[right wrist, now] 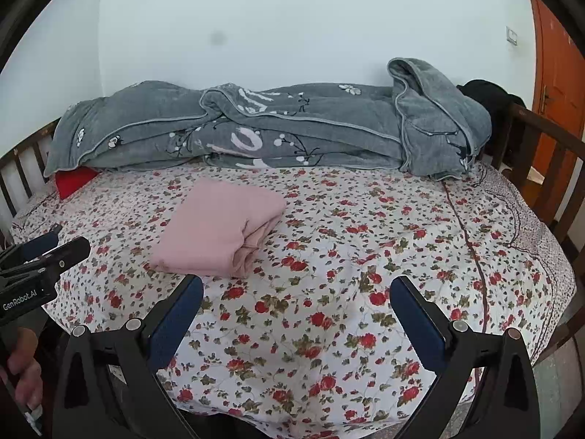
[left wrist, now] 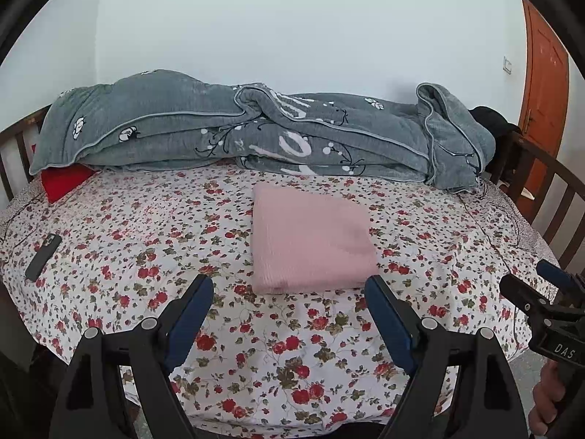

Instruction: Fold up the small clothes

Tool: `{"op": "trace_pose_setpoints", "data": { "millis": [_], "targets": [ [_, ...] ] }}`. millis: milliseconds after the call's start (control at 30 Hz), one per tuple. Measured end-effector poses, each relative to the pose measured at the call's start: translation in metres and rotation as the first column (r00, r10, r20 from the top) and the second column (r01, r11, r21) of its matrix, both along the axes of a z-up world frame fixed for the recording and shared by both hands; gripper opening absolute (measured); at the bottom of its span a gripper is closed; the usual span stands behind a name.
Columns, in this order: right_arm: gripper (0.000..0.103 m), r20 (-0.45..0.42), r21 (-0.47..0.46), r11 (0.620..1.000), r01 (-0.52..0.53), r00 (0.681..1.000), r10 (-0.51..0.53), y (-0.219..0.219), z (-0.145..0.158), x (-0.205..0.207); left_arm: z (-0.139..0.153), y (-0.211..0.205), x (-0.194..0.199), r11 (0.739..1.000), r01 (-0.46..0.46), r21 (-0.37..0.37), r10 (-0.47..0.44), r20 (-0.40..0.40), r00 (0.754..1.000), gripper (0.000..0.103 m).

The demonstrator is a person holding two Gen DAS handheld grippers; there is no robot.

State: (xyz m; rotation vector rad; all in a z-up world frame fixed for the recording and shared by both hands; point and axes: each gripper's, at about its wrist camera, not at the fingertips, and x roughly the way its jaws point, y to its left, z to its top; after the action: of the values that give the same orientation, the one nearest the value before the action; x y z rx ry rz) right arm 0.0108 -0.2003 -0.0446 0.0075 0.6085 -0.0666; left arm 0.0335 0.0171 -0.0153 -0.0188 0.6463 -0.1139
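Holding our left gripper (left wrist: 289, 289) and right gripper (right wrist: 296, 289) spread wide and empty — folded pink cloth (left wrist: 310, 241) lying on the floral bed (left wrist: 146, 219), just beyond both, nearer us than the grey blanket (left wrist: 226, 128).

Your right gripper (right wrist: 296, 292) hangs over the near part of the floral bedsheet (right wrist: 365, 241), jaws wide apart, nothing between the blue pads (right wrist: 175, 318). The folded pink garment (right wrist: 215, 226) lies flat on the sheet, ahead and left of the gripper, not touching it; layered fold edges face right. A grey quilt (right wrist: 256, 128) is bunched along the far wall, a red item (right wrist: 73, 181) showing under its left end. Your left gripper (right wrist: 55, 245) enters at the left edge, well apart from the garment.
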Motion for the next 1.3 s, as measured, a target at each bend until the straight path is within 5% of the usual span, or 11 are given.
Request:
{"op": "trace_pose_setpoints", "data": {
  "millis": [1300],
  "targets": [
    [0.100, 0.024, 0.011, 1.000, 0.002, 1.000, -0.002, -0.005, 0.012, -0.014, 0.004, -0.011, -0.010, 1.000, 0.016, 0.005, -0.016, 0.026, 1.000, 0.084]
  ]
}}
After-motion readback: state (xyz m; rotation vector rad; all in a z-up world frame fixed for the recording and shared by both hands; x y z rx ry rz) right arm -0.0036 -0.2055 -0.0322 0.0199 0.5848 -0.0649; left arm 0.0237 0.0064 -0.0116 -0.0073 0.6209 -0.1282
